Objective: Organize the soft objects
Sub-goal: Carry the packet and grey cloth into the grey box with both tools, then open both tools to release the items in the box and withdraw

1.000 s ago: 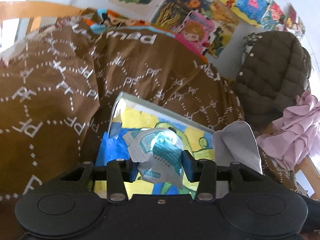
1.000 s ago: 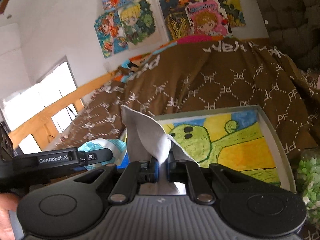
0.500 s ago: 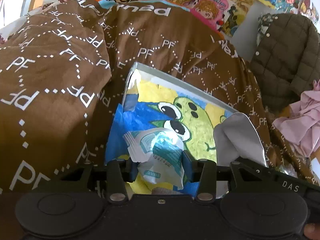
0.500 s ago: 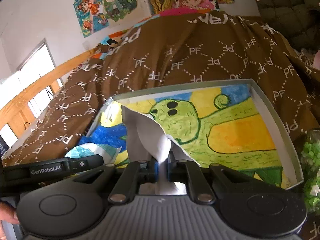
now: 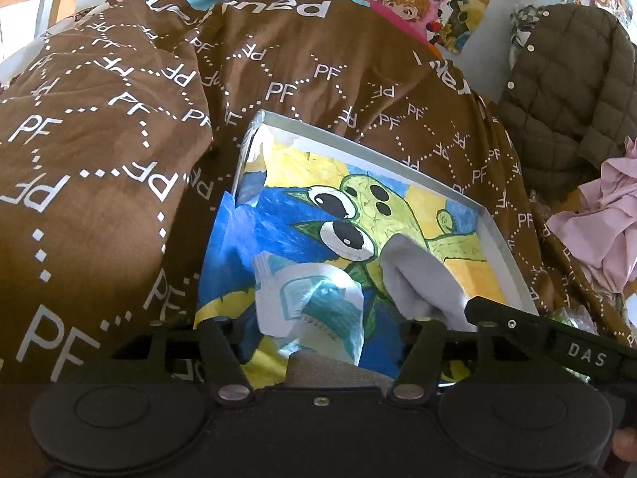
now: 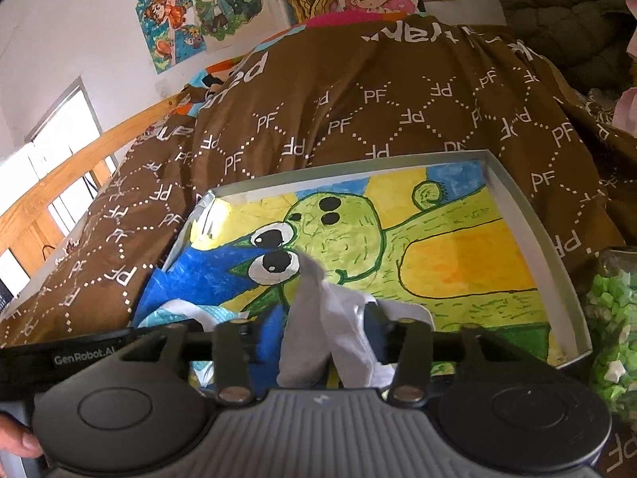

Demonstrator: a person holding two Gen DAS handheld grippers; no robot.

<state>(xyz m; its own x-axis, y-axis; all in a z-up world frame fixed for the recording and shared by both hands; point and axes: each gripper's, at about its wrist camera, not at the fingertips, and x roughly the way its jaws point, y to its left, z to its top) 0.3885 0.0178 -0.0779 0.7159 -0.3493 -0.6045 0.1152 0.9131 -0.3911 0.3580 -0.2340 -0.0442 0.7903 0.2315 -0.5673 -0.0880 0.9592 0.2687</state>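
The teal-and-white packet (image 5: 314, 310) lies on the near end of the painted box floor, directly between the jaws of the left claw (image 5: 318, 330). Those jaws are opening, and their pads stand clear of the packet on both sides, so the packet appears to rest on the box and not in a grip.

The grey-white cloth (image 6: 318, 326) stands crumpled between the jaws of the right claw (image 6: 314, 330), just beside the packet on its right. Its long axis runs roughly away from the claw, with one peak pointing toward the far wall of the box. The right jaws are also opening; the pads no longer pinch the fabric, though folds may touch the right-hand finger.

Both items sit inside the shallow box (image 6: 557, 263), whose floor carries a green cartoon painting. Each claw is nearest its own item, so any withdrawal would run straight back along each claw's own line.

The box rests on a brown quilt (image 5: 119, 139) printed with letters, spread over a bed.

Hidden or unclear: the near box wall and the undersides of both items are covered by the claw bodies. Whether the cloth overlaps the packet cannot be determined.
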